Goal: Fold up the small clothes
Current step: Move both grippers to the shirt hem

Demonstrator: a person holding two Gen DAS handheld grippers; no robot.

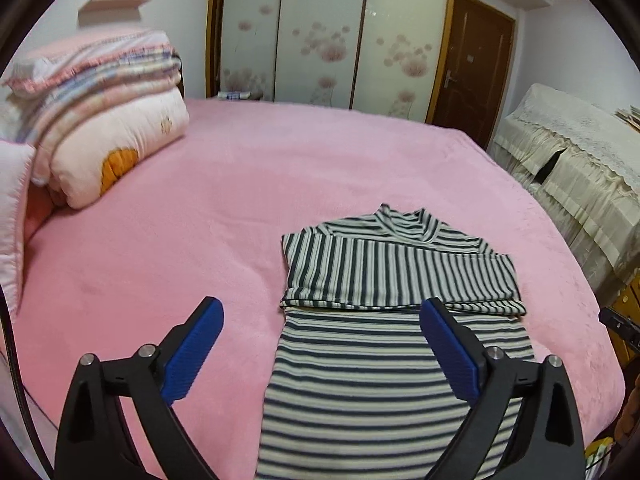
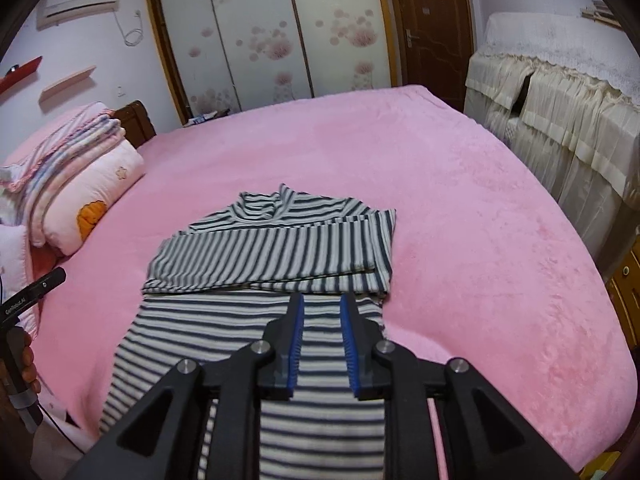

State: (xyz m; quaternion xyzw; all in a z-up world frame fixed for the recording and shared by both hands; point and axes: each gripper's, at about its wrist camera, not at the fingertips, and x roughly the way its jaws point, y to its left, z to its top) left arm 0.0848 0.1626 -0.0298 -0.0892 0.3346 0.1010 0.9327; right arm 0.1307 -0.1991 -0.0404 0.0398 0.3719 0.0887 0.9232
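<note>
A dark-and-white striped shirt point(image 1: 352, 380) lies flat on the pink bed point(image 1: 200, 200), collar at the far end, both sleeves folded across the chest. My left gripper point(image 1: 322, 306) hangs above the shirt's lower body, open wide, with nothing between its blue pads point(image 1: 192, 352). In the right wrist view the shirt point(image 2: 272, 248) lies in the same way. My right gripper point(image 2: 322, 298) hovers over its right hem side with the jaws a narrow gap apart. Nothing is held; only the cloth below shows through the gap.
Folded quilts and pillows point(image 1: 100, 120) are stacked at the bed's left end. A cream-covered cabinet point(image 2: 560, 120) stands along the right side. The pink bed point(image 2: 460, 200) stretches beyond the shirt. A hand on the left gripper's handle point(image 2: 22, 344) shows at the left edge.
</note>
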